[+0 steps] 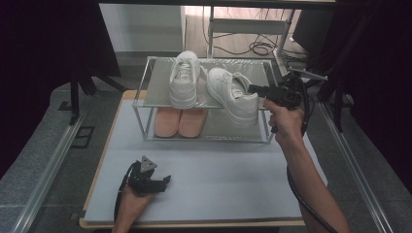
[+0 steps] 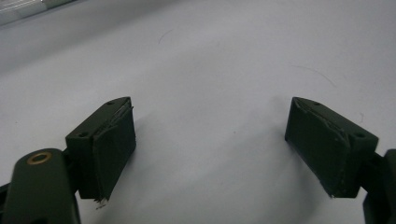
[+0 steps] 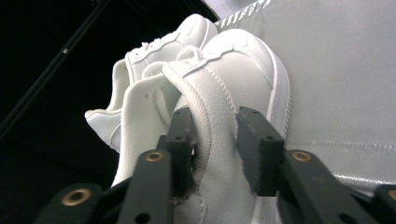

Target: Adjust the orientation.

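My left gripper (image 1: 164,181) rests wide open on the grey mat (image 1: 218,184). On the rack (image 1: 141,104), pink insoles (image 1: 180,122) lie below, one white sneaker (image 1: 184,77) stands above, and beside it my right gripper (image 1: 252,89) pinches the second sneaker (image 1: 233,97) by its collar.

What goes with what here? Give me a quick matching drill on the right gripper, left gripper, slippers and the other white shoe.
1. right gripper
2. left gripper
3. slippers
4. left white shoe

A. lower shelf of the rack
B. open over the bare mat
C. standing free on the top shelf
D. clamped on the collar of the right white shoe

Pairs: 1-D, 2-B, 3-A, 4-C
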Action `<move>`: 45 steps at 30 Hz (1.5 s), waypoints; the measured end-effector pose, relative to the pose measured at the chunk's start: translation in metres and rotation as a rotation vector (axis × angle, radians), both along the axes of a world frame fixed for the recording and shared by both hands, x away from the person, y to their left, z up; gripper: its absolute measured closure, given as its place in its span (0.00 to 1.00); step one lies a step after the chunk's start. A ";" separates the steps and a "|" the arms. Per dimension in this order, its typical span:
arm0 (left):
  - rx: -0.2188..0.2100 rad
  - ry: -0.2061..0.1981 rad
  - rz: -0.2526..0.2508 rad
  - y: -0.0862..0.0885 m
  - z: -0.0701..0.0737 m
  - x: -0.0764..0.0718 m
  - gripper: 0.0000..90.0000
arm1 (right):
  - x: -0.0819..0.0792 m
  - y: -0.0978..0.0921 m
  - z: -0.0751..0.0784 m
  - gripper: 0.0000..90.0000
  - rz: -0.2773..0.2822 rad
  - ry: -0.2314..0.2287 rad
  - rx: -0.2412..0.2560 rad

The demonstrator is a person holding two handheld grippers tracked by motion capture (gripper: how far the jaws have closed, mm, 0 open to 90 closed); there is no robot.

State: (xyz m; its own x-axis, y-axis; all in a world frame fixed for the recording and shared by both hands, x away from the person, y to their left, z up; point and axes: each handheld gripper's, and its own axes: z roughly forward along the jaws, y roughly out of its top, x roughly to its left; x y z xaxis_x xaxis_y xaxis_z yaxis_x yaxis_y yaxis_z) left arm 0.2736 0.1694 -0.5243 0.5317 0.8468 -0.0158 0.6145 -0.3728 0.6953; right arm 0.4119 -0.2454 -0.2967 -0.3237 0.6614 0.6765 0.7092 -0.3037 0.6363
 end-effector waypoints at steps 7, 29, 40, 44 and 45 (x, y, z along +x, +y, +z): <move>0.001 0.001 0.000 0.000 0.000 0.000 0.18 | -0.002 -0.017 0.003 0.61 0.064 -0.013 0.076; -0.002 -0.002 0.001 0.000 0.000 0.000 0.18 | -0.049 -0.051 -0.020 0.65 0.053 -0.109 0.025; -0.002 -0.004 0.002 0.000 0.000 0.000 0.18 | -0.066 -0.043 -0.051 0.94 0.098 -0.161 0.008; -0.002 -0.004 0.002 0.000 0.000 0.000 0.18 | -0.073 -0.042 -0.058 1.00 0.110 -0.173 0.035; -0.002 -0.003 0.002 0.000 0.000 0.000 0.18 | -0.074 -0.041 -0.059 1.00 0.115 -0.172 0.035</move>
State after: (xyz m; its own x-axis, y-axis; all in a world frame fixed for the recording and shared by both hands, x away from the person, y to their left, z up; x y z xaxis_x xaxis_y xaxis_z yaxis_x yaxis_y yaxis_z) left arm 0.2735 0.1691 -0.5245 0.5301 0.8478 -0.0157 0.6128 -0.3702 0.6982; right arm 0.3375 -0.2862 -0.3558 -0.5088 0.5907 0.6263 0.6220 -0.2508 0.7418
